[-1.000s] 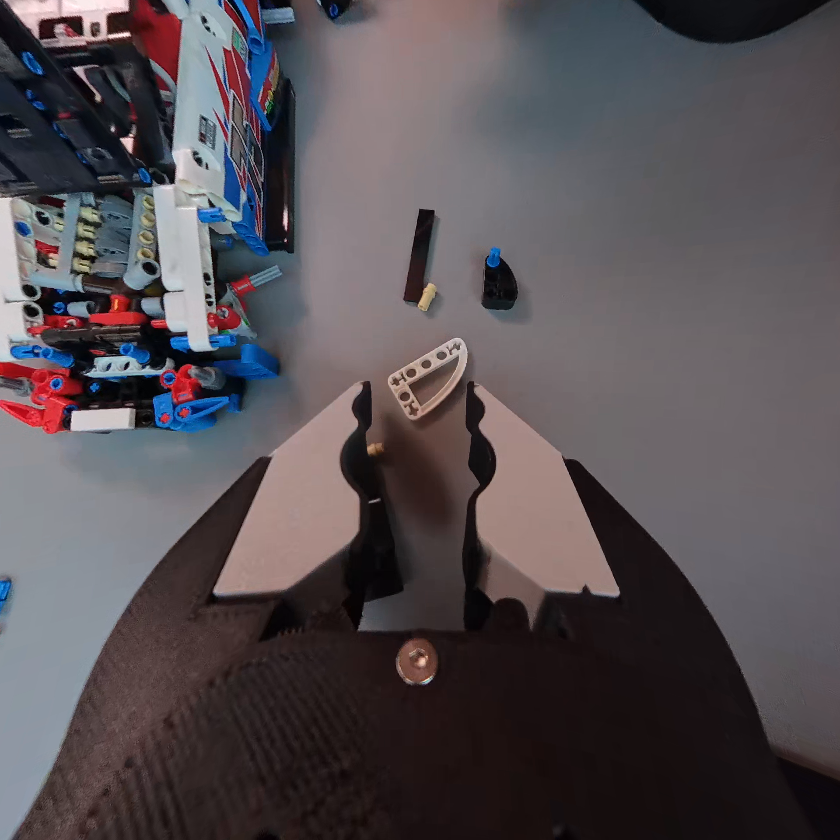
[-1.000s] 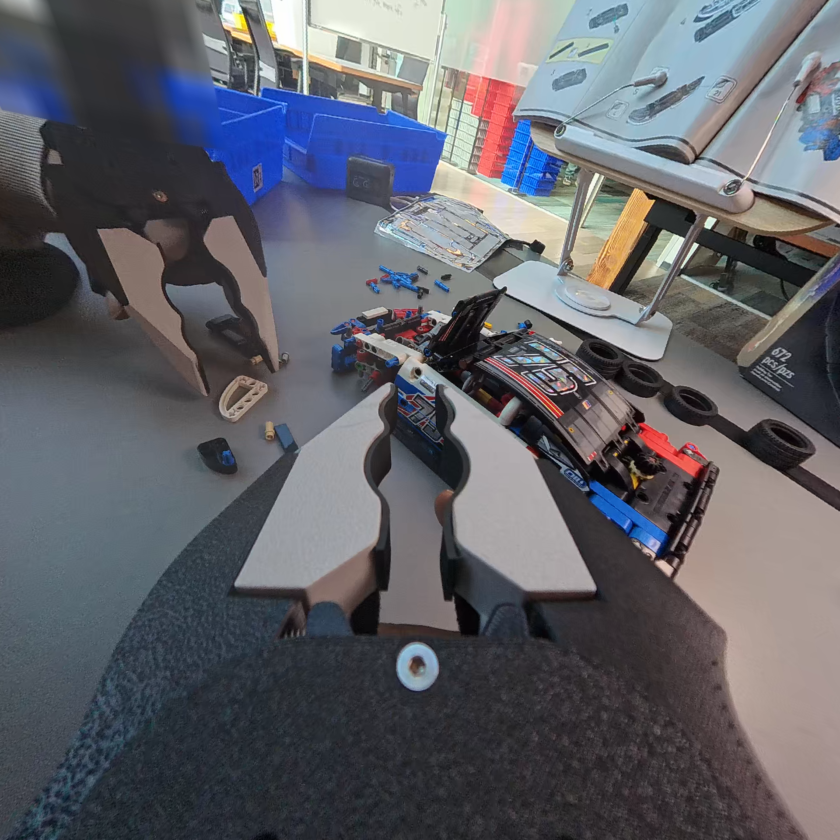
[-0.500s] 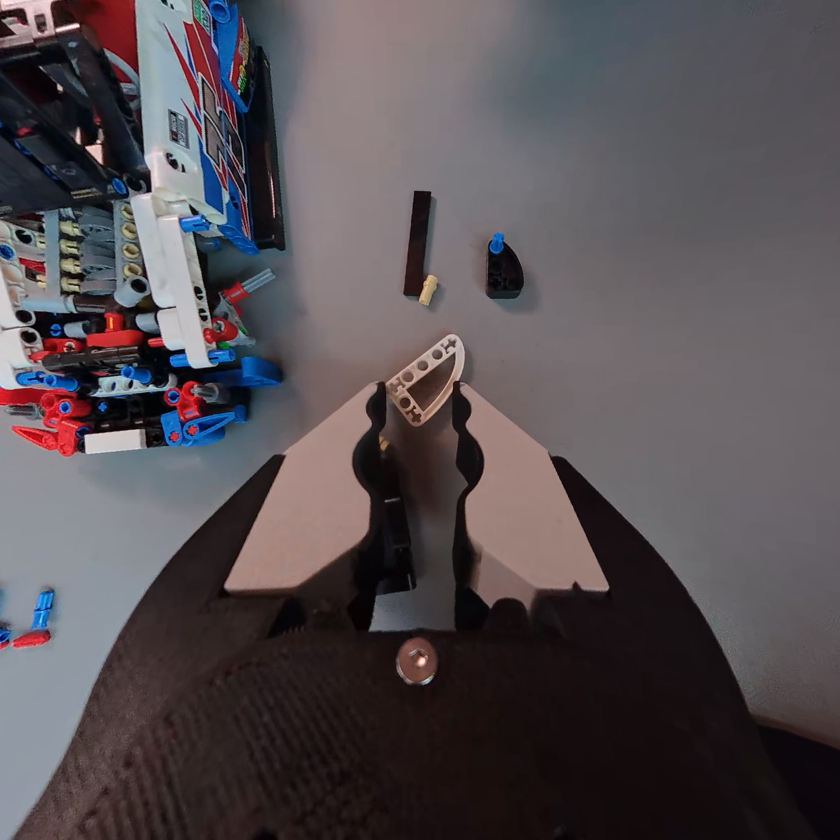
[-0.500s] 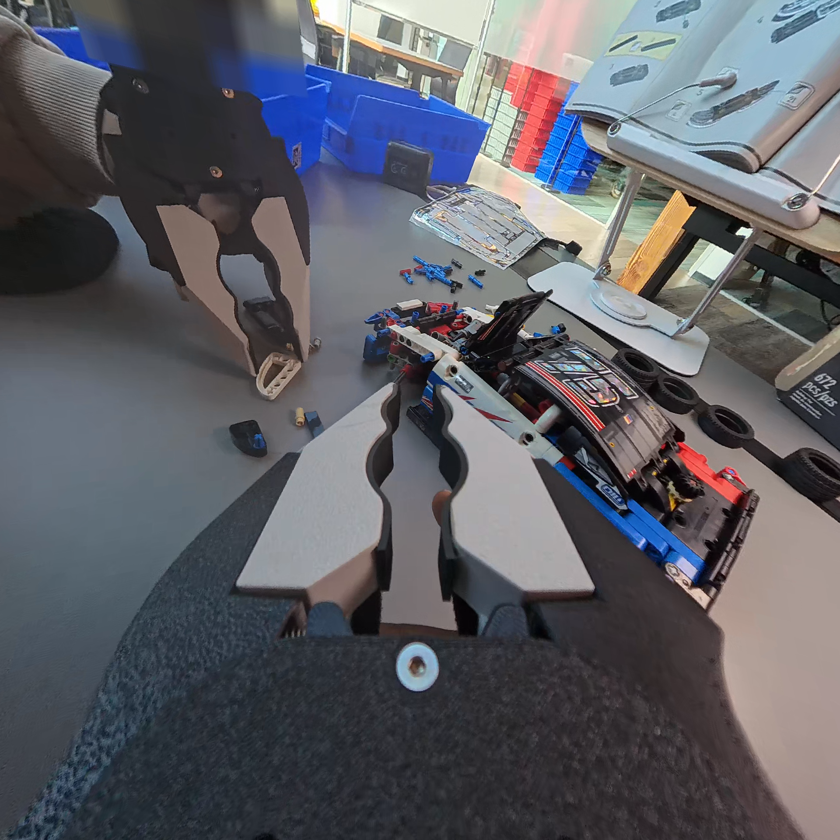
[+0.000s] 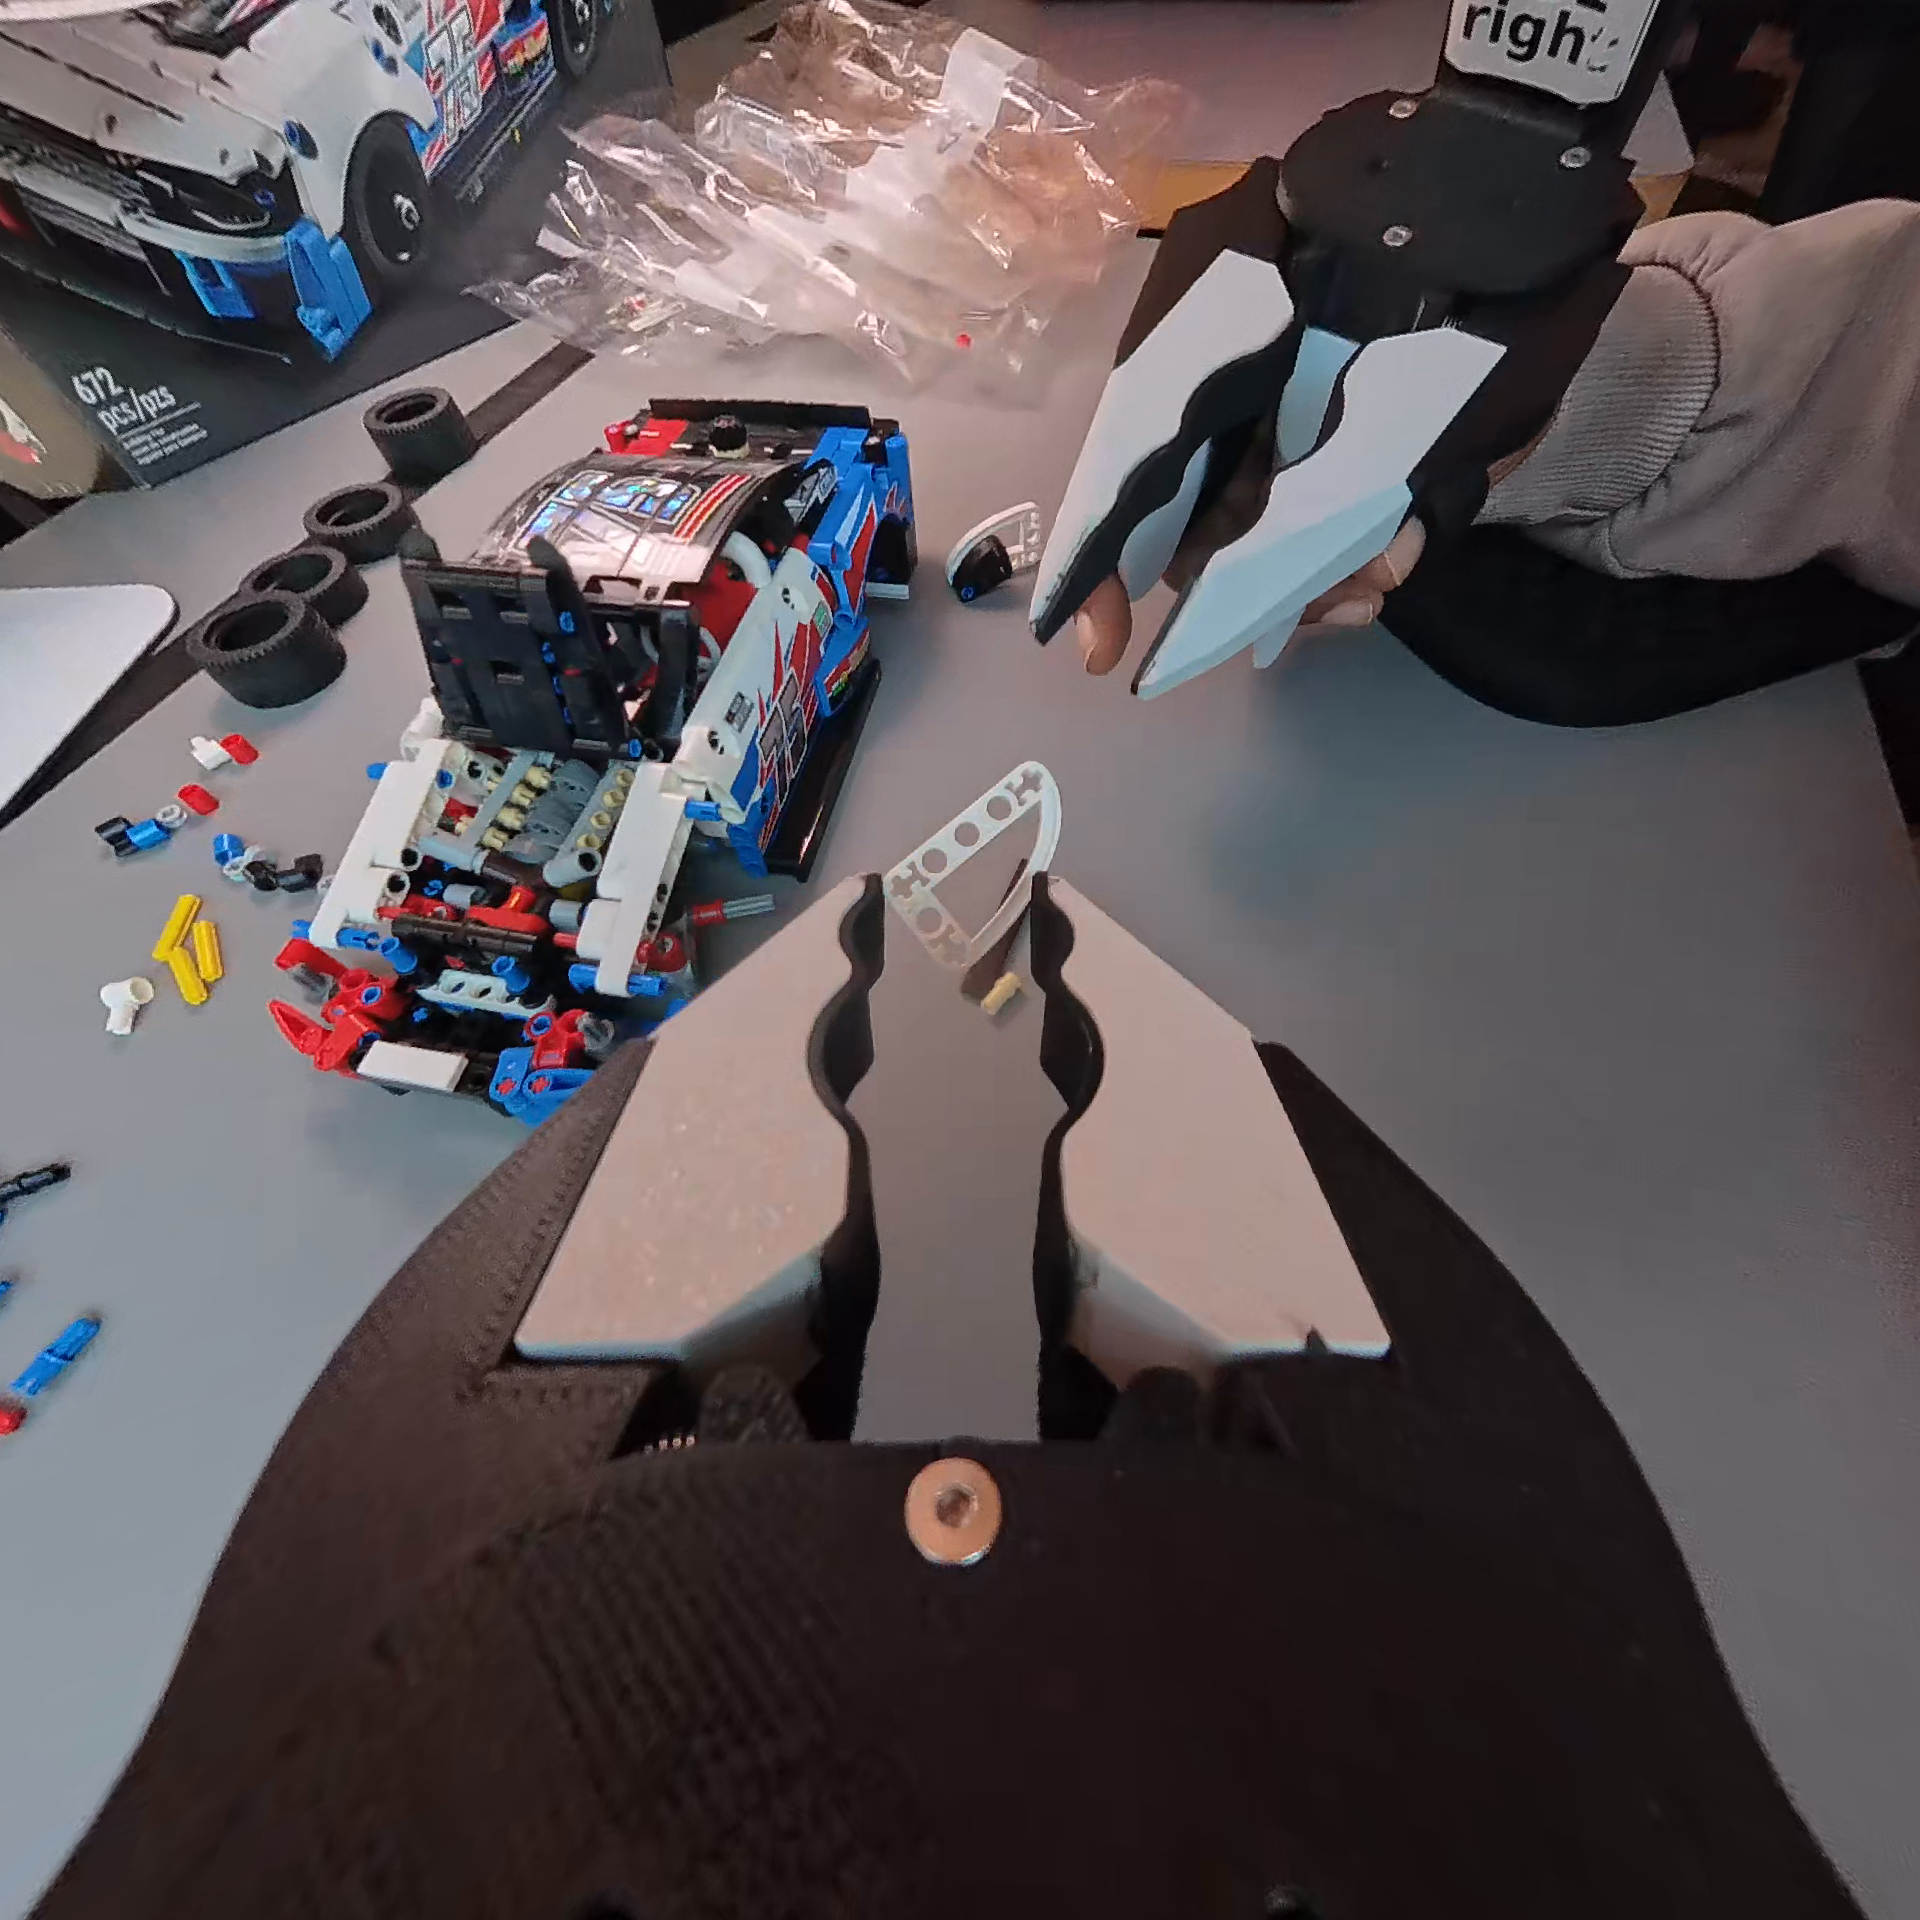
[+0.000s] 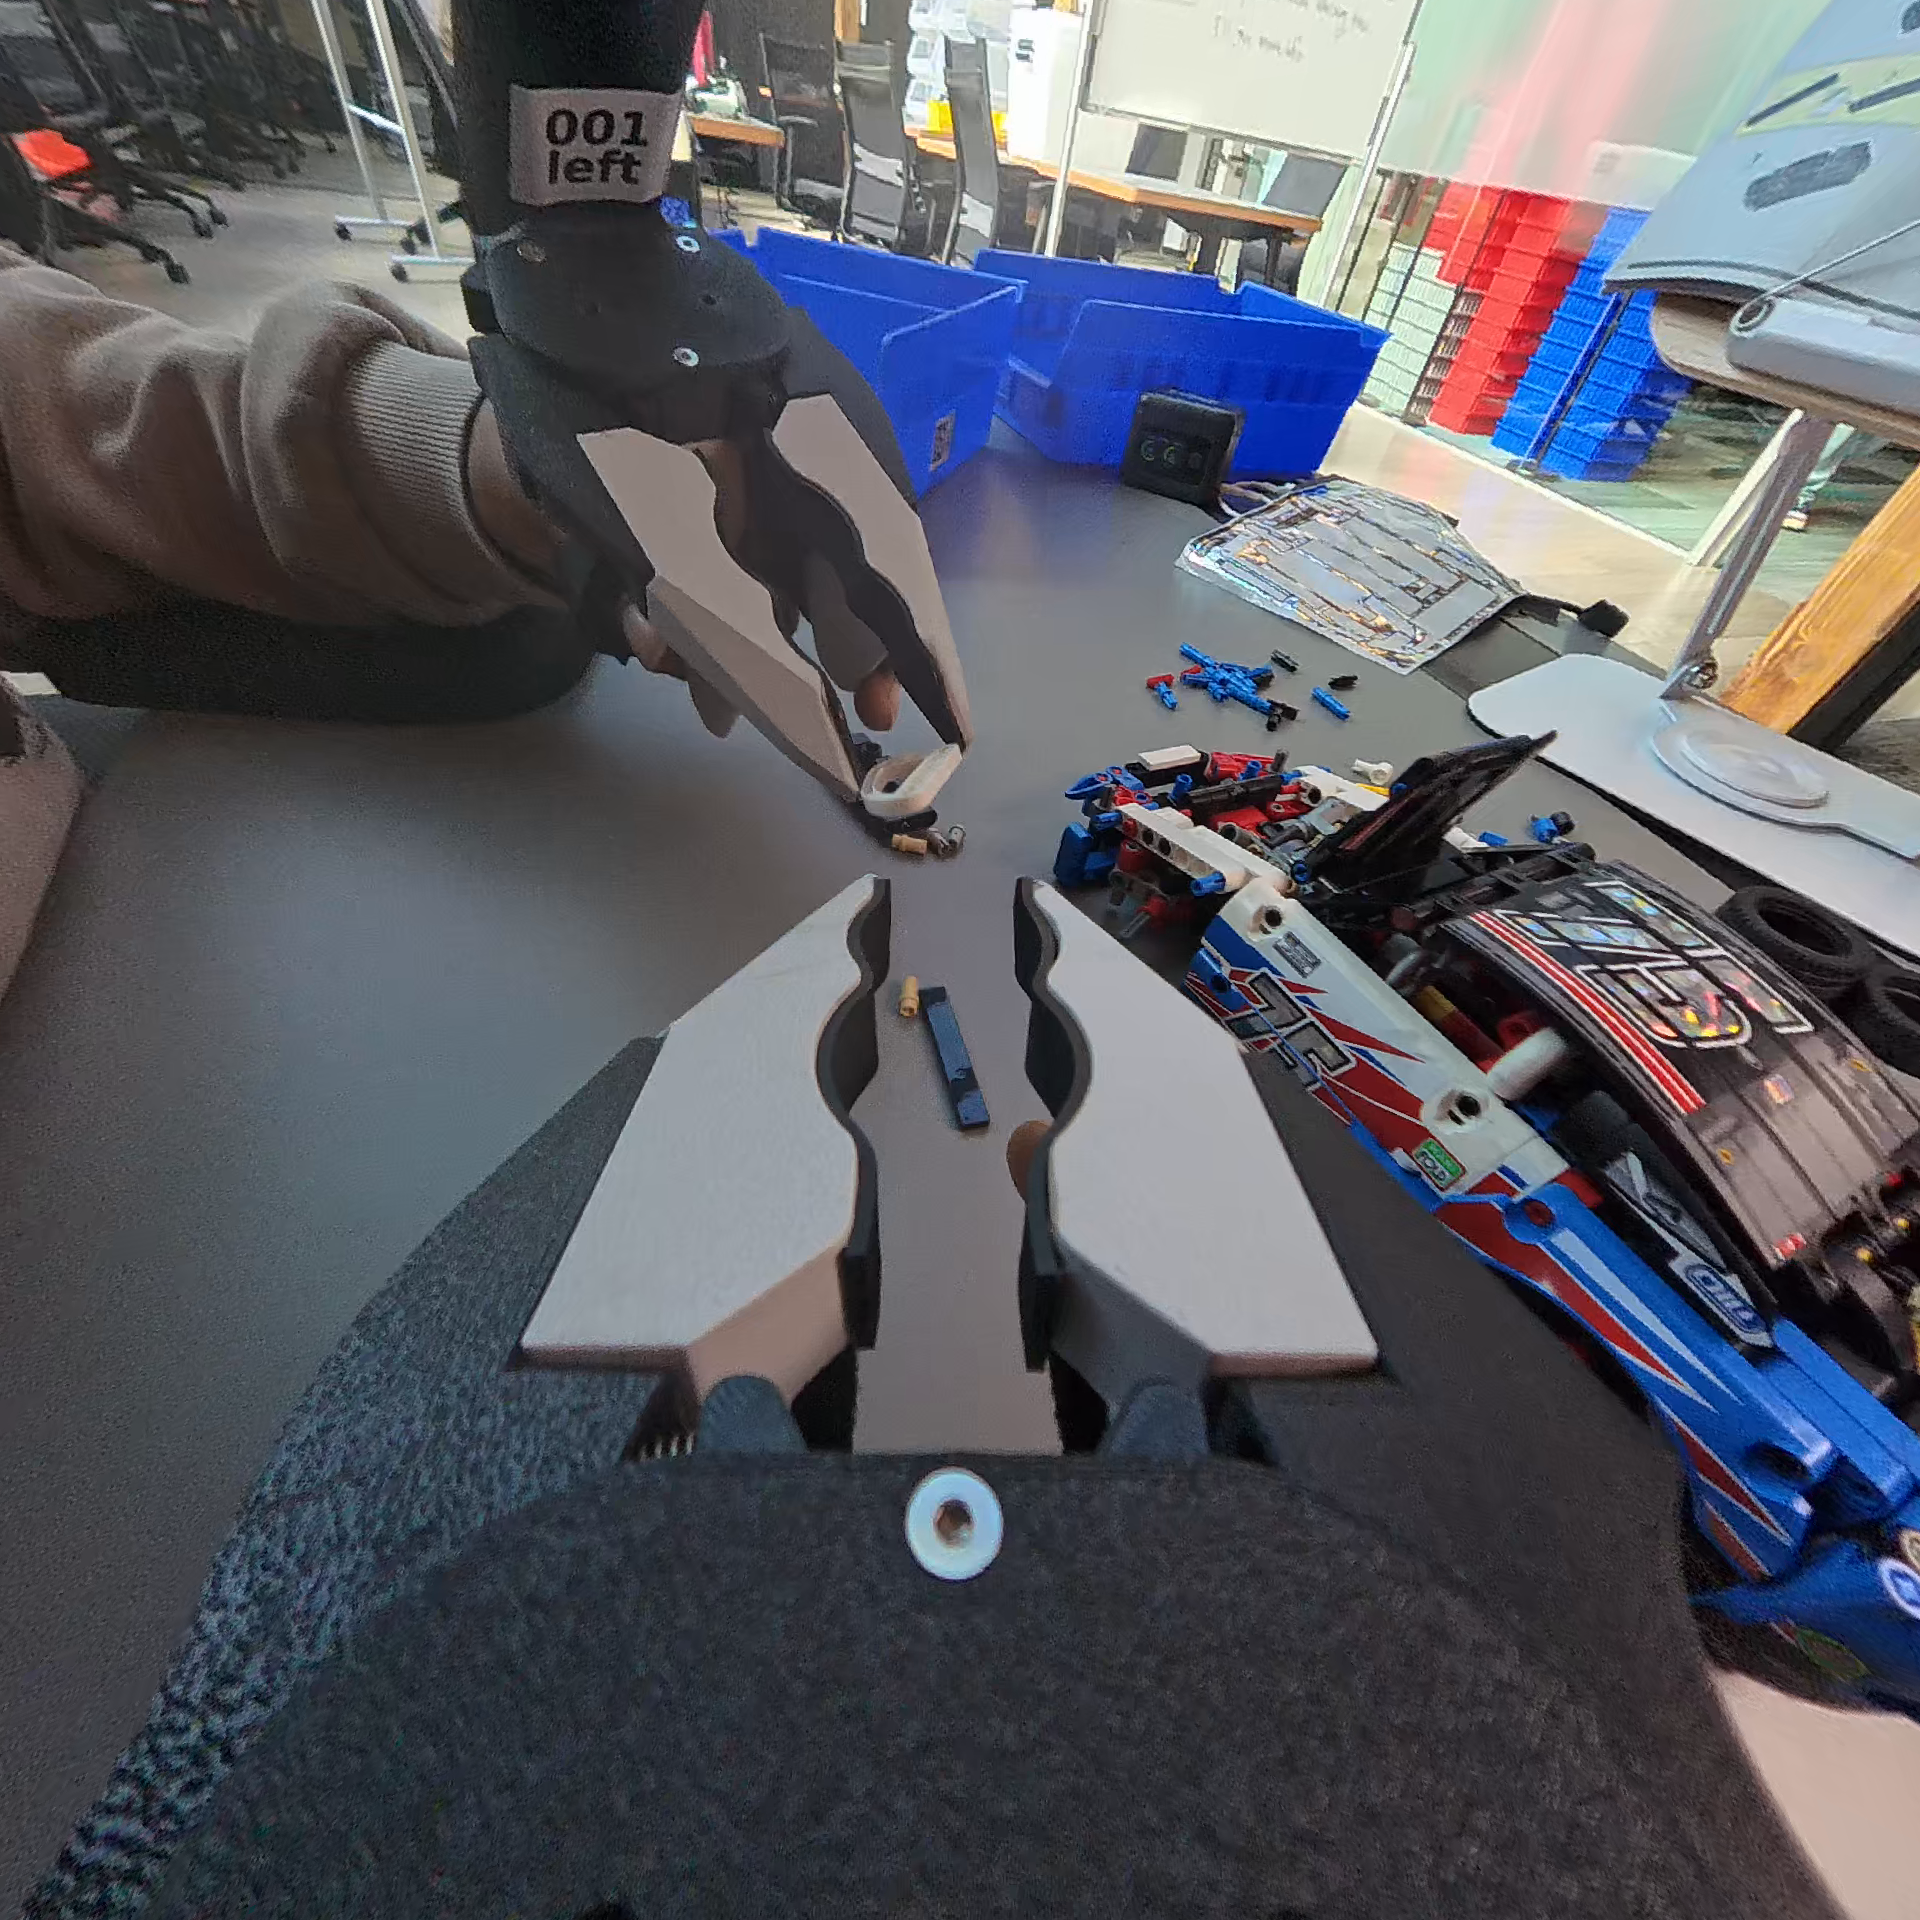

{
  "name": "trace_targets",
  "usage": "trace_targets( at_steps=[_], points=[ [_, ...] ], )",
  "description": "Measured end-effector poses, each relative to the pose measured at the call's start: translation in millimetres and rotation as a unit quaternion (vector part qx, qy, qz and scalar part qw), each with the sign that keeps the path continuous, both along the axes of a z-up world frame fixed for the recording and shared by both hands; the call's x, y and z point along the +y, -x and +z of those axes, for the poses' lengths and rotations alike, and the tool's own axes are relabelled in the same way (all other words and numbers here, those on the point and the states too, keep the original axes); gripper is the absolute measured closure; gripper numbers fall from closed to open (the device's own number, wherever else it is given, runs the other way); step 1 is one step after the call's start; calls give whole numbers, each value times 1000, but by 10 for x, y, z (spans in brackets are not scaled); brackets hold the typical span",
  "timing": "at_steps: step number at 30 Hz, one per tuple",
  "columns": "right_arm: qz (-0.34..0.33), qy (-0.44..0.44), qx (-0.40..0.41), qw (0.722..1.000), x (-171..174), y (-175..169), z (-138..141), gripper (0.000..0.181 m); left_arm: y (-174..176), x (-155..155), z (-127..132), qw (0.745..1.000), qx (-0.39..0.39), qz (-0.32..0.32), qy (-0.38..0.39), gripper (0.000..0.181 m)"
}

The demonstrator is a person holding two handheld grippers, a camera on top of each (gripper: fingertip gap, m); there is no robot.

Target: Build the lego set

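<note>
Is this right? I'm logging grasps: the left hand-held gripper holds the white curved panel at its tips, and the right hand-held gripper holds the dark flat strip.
Partly. The left hand-held gripper does hold the white curved panel. The right hand-held gripper is open and empty: the right wrist view shows the dark flat strip lying on the table between its fingers.

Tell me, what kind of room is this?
Probably an office-style workshop or lab: office chairs at long desks, a whiteboard, and stacked red and blue bins beyond the table.
</note>
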State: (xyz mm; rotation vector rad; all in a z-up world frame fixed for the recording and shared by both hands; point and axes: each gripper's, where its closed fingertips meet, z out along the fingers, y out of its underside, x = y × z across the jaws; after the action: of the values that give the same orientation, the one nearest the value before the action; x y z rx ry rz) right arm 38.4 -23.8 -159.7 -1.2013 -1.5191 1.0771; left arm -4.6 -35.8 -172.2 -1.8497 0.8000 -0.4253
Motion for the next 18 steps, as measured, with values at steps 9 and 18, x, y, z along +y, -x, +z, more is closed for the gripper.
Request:
trace_targets(
  at_steps=[9, 18],
  points=[
    [39, -55, -33, 997, -227, 41, -165, 154, -240, -71, -155, 999, 46, -11, -3, 156],
    [44, -95, -44, 994, -274, 56, -235, 170, -283, -109, -170, 998, 53, -14, 3, 157]
  ],
)
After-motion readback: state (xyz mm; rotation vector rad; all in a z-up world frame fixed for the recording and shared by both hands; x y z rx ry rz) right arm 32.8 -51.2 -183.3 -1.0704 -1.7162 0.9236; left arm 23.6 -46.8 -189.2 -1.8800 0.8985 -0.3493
